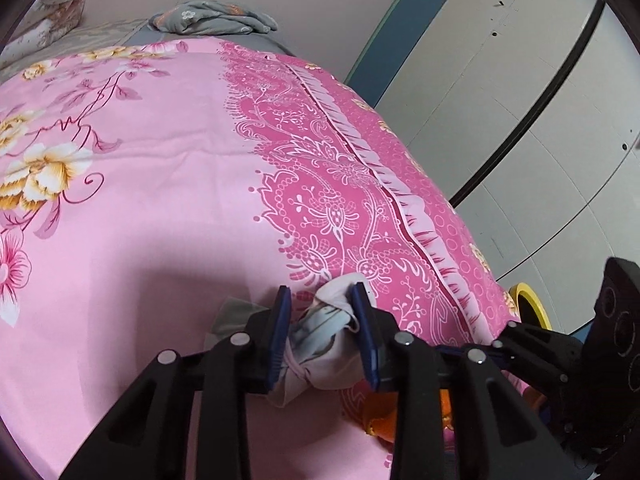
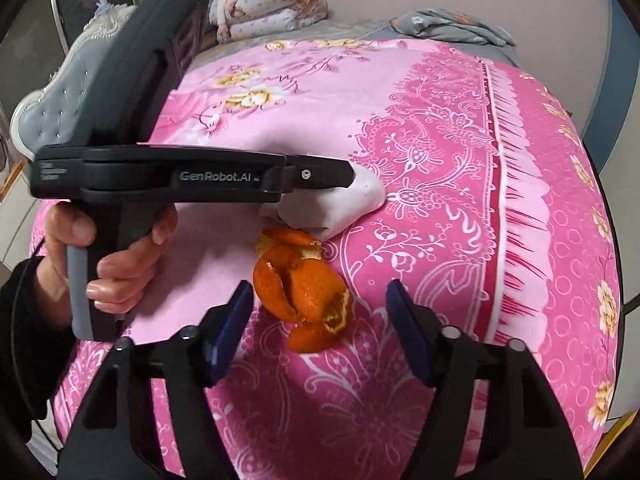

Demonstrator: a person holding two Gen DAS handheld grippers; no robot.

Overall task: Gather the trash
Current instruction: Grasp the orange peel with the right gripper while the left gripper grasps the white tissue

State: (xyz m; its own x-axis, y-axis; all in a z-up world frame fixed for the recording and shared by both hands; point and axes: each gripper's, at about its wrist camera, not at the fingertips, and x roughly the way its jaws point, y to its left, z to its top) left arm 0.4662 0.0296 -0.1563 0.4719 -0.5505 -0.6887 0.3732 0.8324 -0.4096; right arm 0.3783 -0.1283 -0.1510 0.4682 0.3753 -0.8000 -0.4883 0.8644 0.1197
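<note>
A crumpled white tissue wad (image 1: 320, 344) lies on the pink floral bedspread (image 1: 160, 160), and my left gripper (image 1: 322, 292) is shut on it, both blue pads pressing its sides. In the right wrist view a hand holds that left gripper (image 2: 348, 174) from the left, its tips buried in the tissue (image 2: 340, 208). Just below the tissue lies an orange peel (image 2: 304, 292), torn open in several curled pieces. My right gripper (image 2: 318, 296) stands open around the peel's near part, neither pad pressing it. The peel (image 1: 380, 412) shows partly behind my left fingers.
A folded quilt (image 2: 268, 4) and a grey floral cloth (image 1: 212, 18) lie at the bed's far end. A padded grey headboard (image 2: 60, 100) is at the left. The bed's edge drops off at the right, beside a yellow rim (image 1: 530, 300) and grey wardrobe doors (image 1: 520, 80).
</note>
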